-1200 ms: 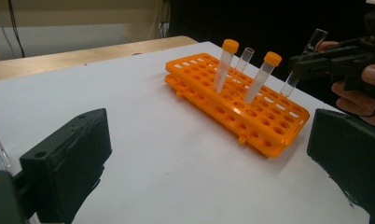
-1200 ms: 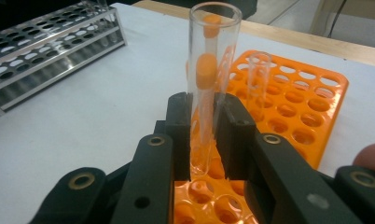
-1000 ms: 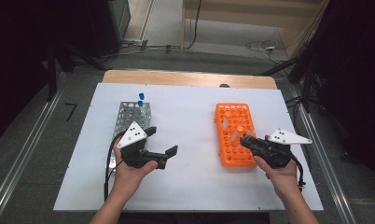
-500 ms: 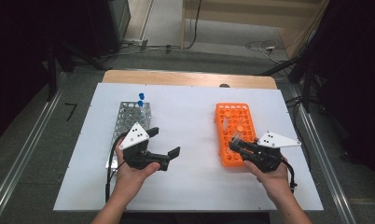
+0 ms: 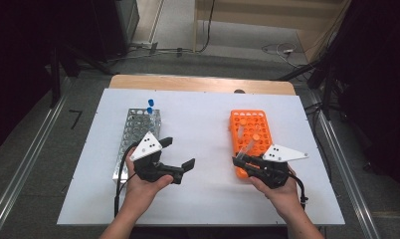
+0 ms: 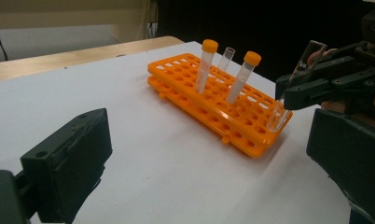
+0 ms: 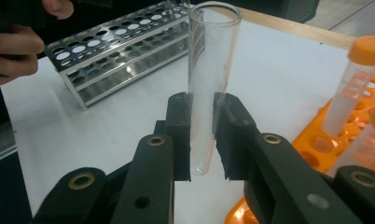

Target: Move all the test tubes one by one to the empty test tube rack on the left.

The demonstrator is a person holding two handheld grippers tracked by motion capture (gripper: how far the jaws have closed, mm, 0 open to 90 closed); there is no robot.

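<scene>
Care matters as the right gripper, its jaws clamped on a clear uncapped test tube just off the orange rack, should carry it upright toward the metal rack, while the left gripper waits with jaws apart.

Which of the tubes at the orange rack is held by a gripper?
The uncapped clear tube clamped between the right gripper's jaws at the orange rack's near end. The two orange-capped tubes and another uncapped tube stand free in the rack.
</scene>
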